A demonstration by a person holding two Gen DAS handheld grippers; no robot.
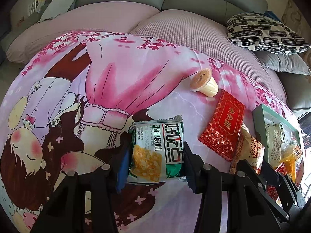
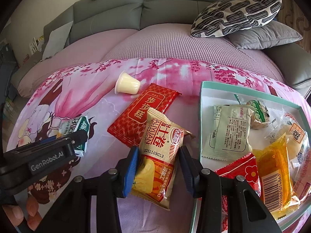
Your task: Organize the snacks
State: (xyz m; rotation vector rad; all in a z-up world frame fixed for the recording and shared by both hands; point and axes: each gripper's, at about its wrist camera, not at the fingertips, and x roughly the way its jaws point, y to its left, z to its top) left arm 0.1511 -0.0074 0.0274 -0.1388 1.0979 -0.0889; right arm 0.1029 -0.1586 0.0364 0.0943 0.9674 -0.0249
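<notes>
two grippers, each clamping one packet [image 1: 156, 151].

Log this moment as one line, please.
left hand-held gripper: shut on green snack pack | right hand-held gripper: shut on beige roll pack | box: partly filled | loose: red pack, pudding cup

Black claw [image 2: 158, 167] frames with silver screws, blue pads [image 2: 130, 168].
</notes>
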